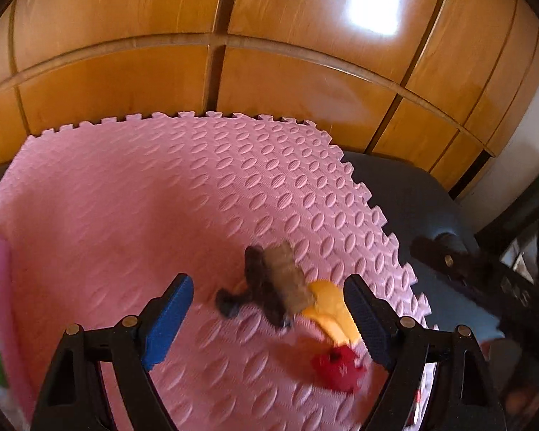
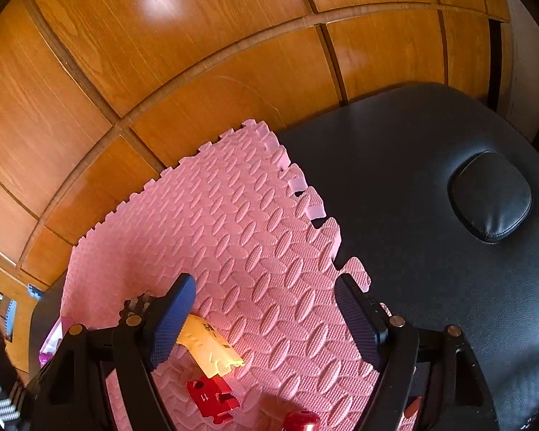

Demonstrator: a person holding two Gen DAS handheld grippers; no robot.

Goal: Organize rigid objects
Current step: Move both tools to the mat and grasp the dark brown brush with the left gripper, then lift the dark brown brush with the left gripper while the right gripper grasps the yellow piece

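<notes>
On the pink foam mat point(image 1: 161, 215) lie a dark and tan toy animal point(image 1: 269, 287), a curved yellow piece point(image 1: 330, 309) and a red block point(image 1: 337, 366). My left gripper point(image 1: 269, 323) is open above them, the toy and yellow piece between its blue pads. My right gripper point(image 2: 266, 323) is open over the mat point(image 2: 255, 233). A yellow piece point(image 2: 208, 348) lies by its left pad, with a red block point(image 2: 212, 398) and a second red piece point(image 2: 302, 420) below.
Wooden cabinet doors point(image 1: 269, 54) stand behind the mat. The mat lies on a dark padded bench point(image 2: 431, 215) with a round cushion plug point(image 2: 490, 197). A pink bin edge point(image 1: 3, 287) shows at the left. The other gripper's black body point(image 1: 485, 269) shows at the right.
</notes>
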